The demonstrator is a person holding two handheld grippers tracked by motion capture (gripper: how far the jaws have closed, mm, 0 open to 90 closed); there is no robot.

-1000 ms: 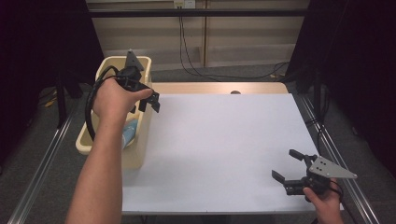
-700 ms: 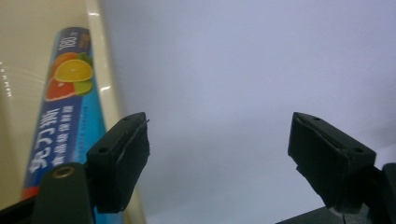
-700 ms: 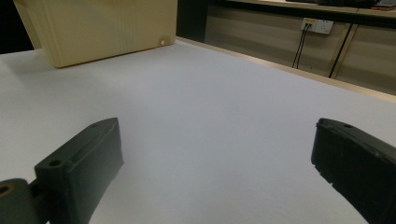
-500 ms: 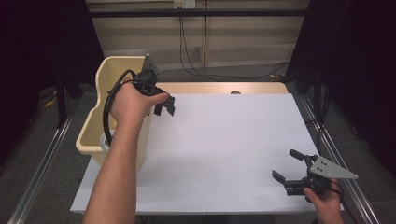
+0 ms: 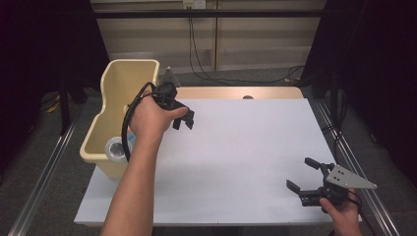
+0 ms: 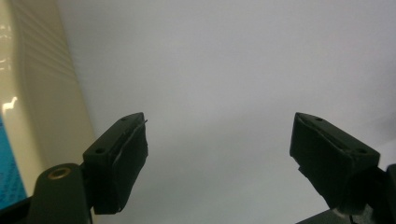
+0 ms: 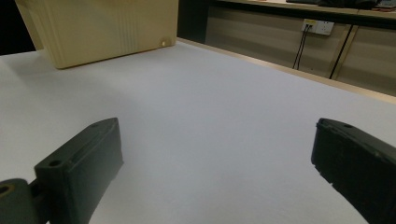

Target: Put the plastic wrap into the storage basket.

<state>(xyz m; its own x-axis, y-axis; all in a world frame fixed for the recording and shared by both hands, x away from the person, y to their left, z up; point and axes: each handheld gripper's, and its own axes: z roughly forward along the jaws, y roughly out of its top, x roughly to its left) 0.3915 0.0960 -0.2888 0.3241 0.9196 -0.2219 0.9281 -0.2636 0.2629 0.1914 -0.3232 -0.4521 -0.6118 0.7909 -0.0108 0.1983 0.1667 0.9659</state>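
Both tongs are released and empty, the left tongs (image 5: 186, 119) hanging over the white bench (image 5: 246, 147) just beside the cream bin (image 5: 118, 83), the right tongs (image 5: 307, 177) near the front corner, so the left's trailing cable could snag the rim and drag the bin, where a tape roll (image 5: 116, 148) lies.
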